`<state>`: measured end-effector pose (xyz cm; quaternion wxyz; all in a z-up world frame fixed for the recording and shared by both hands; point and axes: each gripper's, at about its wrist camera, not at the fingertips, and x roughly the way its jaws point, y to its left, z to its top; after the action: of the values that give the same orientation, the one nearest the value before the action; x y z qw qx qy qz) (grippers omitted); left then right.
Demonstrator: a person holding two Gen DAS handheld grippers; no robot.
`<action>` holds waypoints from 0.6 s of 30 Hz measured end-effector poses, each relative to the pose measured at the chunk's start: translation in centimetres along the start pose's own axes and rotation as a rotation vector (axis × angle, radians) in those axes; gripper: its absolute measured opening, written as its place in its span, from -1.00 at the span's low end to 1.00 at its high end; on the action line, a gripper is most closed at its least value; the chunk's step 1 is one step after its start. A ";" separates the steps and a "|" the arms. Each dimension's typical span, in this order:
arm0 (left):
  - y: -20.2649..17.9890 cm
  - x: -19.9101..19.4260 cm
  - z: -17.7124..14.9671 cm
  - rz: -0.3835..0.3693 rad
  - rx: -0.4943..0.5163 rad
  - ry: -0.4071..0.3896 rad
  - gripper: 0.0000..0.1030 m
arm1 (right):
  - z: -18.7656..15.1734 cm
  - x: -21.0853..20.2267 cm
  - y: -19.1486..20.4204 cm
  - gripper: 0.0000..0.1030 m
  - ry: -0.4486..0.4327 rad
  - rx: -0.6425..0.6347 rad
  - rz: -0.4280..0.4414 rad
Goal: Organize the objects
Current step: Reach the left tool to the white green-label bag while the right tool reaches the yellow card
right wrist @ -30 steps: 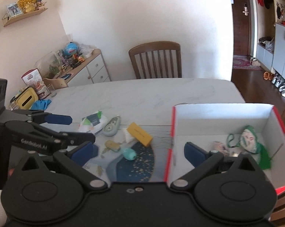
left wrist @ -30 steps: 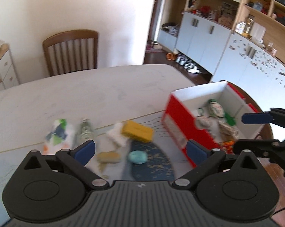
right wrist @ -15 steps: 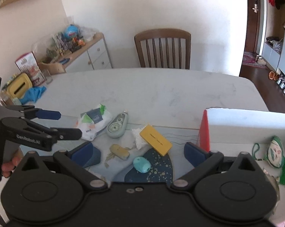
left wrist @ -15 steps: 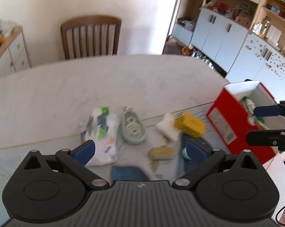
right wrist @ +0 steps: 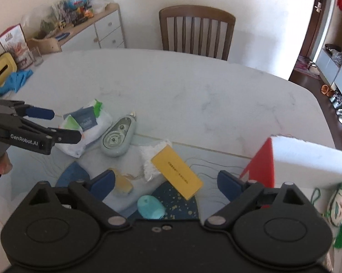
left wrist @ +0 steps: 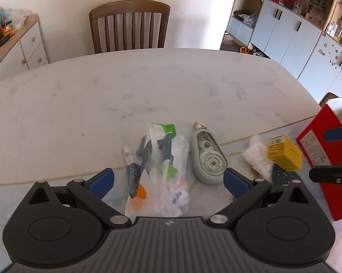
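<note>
A crumpled plastic bag (left wrist: 157, 170) (right wrist: 84, 125) lies on the table between the fingers of my open left gripper (left wrist: 168, 179) (right wrist: 57, 125), and the pads do not touch it. To its right are a grey-green tape dispenser (left wrist: 208, 157) (right wrist: 117, 136), a white tissue wad (left wrist: 257, 154) (right wrist: 151, 159) and a yellow box (left wrist: 283, 153) (right wrist: 177, 173). My right gripper (right wrist: 166, 182) (left wrist: 330, 153) hovers over the yellow box, a tan piece (right wrist: 123, 183) and a teal oval (right wrist: 150, 209). Its jaws are closing, with the pads clear of everything.
A red-and-white box (right wrist: 307, 159) (left wrist: 325, 136) stands at the right table edge with a green-and-white pouch (right wrist: 339, 207) inside. A wooden chair (left wrist: 130, 25) is behind the table. A yellow tissue holder (right wrist: 1, 70) and blue cloth (right wrist: 16, 79) lie far left.
Both grippers have swung left, away from the red box, and sunk toward the loose items. The plastic bag now lies between the left fingers.
</note>
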<state>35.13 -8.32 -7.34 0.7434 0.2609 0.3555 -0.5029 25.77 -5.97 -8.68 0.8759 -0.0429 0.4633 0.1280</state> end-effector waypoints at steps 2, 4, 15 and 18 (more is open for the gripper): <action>0.2 0.9 -0.1 0.011 0.004 0.010 1.00 | 0.2 0.8 0.1 0.82 0.015 -0.012 0.000; 0.5 1.5 -0.3 0.018 0.006 0.017 0.98 | 0.4 1.6 0.1 0.75 0.032 -0.017 -0.004; 1.1 4.2 -0.3 0.010 -0.009 0.069 0.67 | 0.1 4.6 -1.1 0.32 0.101 0.008 -0.003; 1.0 4.4 -0.6 0.016 0.000 0.058 0.64 | 0.3 5.2 -1.2 0.17 0.112 0.007 -0.005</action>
<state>36.93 -10.00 -11.14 0.7367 0.2781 0.3749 -0.4893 29.13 -6.10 -12.88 0.8490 -0.0481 0.5118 0.1219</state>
